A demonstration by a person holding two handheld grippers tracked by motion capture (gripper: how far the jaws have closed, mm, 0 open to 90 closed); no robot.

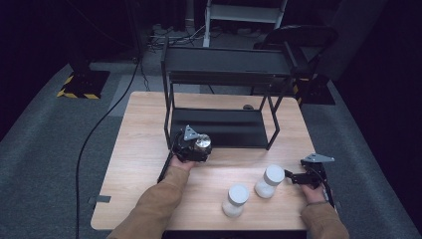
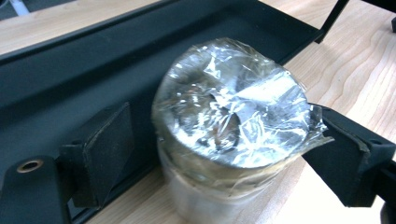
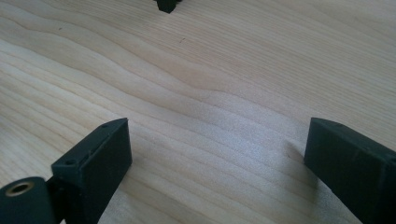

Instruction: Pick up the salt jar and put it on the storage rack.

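The left gripper's (image 2: 219,154) black fingers (image 2: 107,149) sit on both sides of a round silver jar wrapped in shiny clear plastic (image 2: 231,121). One finger touches the wrap, and the other stands a little way off, so I cannot tell if they squeeze it. The jar stands up straight, top to the sky, on the light wooden worktop (image 1: 144,149), right beside the bottom shelf of one black metal rack (image 1: 219,124). The right gripper's (image 3: 215,158) fingers are wide open over bare wood. Near it stand two white round bottles (image 1: 268,181), both upright.
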